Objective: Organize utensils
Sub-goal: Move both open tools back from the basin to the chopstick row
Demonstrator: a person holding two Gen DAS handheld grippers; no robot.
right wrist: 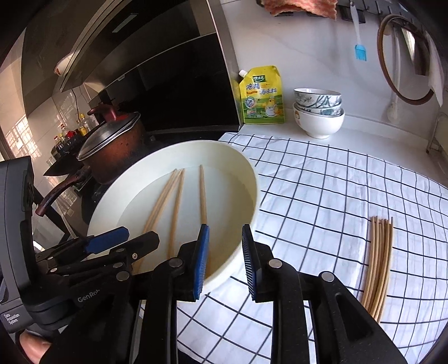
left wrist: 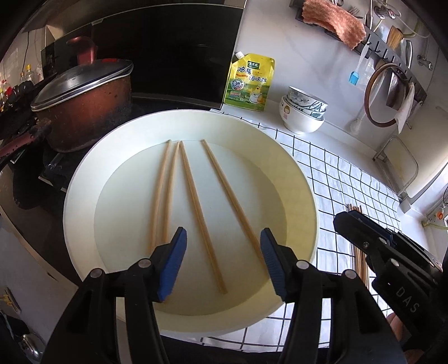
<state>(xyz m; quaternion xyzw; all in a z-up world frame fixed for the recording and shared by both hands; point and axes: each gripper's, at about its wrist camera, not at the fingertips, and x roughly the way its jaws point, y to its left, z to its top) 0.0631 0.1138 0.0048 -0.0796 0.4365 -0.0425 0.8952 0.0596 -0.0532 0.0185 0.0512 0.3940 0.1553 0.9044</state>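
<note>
Several loose wooden chopsticks (left wrist: 196, 201) lie in a wide cream basin (left wrist: 84, 179). My left gripper (left wrist: 222, 261) is open and empty above the basin's near side, its blue pads on either side of one chopstick's near end. In the right wrist view the same chopsticks (right wrist: 176, 207) lie in the basin (right wrist: 246, 173). My right gripper (right wrist: 224, 260) is open and empty over the basin's right rim. A bundle of several chopsticks (right wrist: 379, 263) lies on the checked cloth (right wrist: 322, 190) to its right. The right gripper also shows in the left wrist view (left wrist: 364, 238), partly hiding that bundle (left wrist: 355, 208).
A lidded brown pot (left wrist: 84, 109) sits on the stove left of the basin. A yellow seasoning pouch (left wrist: 250, 81) and stacked bowls (left wrist: 303, 112) stand at the back. A wall rack holds a blue brush (left wrist: 354, 77), a pot lid (left wrist: 387, 93) and an orange cloth (left wrist: 333, 19).
</note>
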